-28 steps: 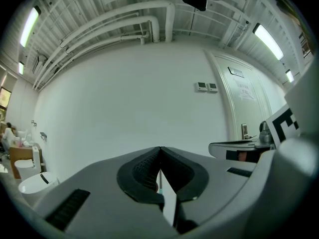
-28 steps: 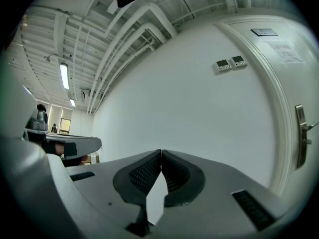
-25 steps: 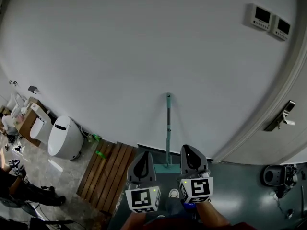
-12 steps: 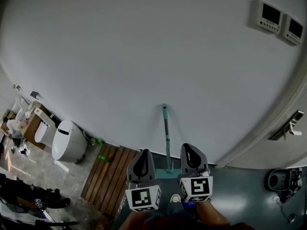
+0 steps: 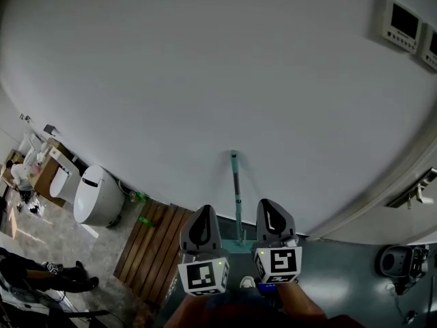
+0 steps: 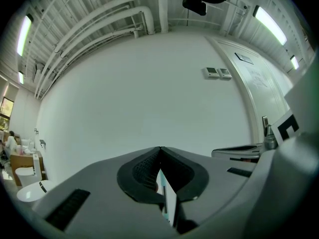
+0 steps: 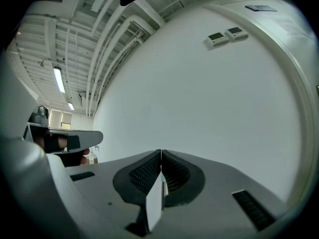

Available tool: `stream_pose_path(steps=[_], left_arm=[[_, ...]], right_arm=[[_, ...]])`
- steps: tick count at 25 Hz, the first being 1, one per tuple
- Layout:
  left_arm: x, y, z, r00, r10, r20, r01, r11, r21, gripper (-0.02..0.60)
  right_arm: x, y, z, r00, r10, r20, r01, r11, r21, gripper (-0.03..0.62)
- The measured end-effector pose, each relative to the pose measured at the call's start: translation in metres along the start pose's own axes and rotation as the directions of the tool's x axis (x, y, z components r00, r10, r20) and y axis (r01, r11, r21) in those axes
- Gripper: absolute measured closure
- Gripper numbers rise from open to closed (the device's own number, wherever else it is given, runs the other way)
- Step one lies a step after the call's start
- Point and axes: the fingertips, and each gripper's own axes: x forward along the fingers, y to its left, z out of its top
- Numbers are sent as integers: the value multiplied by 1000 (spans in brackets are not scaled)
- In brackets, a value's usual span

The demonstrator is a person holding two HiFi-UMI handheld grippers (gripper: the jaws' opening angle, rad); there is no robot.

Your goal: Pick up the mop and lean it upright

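The mop (image 5: 237, 186) has a teal handle and stands upright, leaning on the white wall (image 5: 205, 80). Its teal head (image 5: 239, 244) rests on the floor at the wall's foot. Nothing holds it. In the head view my left gripper (image 5: 203, 210) and right gripper (image 5: 268, 203) hang side by side below the mop, one on each side of the handle and apart from it. Both point at the wall. In the left gripper view the left gripper (image 6: 160, 147) is shut with nothing in it. The right gripper (image 7: 161, 151) is shut and holds nothing either.
A white toilet (image 5: 95, 197) and a slatted wooden mat (image 5: 153, 248) lie to the left, with a green bottle (image 5: 143, 221) between them. A door (image 5: 410, 183) with a handle is at the right, wall panels (image 5: 403, 20) above it, a round device (image 5: 395, 260) on the floor. A person (image 5: 41, 275) is far left.
The head view has shifted a little, so the door handle and wall panels slide toward the right edge. Both grippers stay shut below the mop, which has not moved.
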Motion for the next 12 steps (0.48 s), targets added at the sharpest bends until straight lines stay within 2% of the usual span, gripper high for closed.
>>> stream_pose_path(steps=[12], left_arm=[[42,36,-5,998,-55,11,55,998,-32,568]], right_arm=[[49,14,9,999,-52,6,52,998,-48,576]])
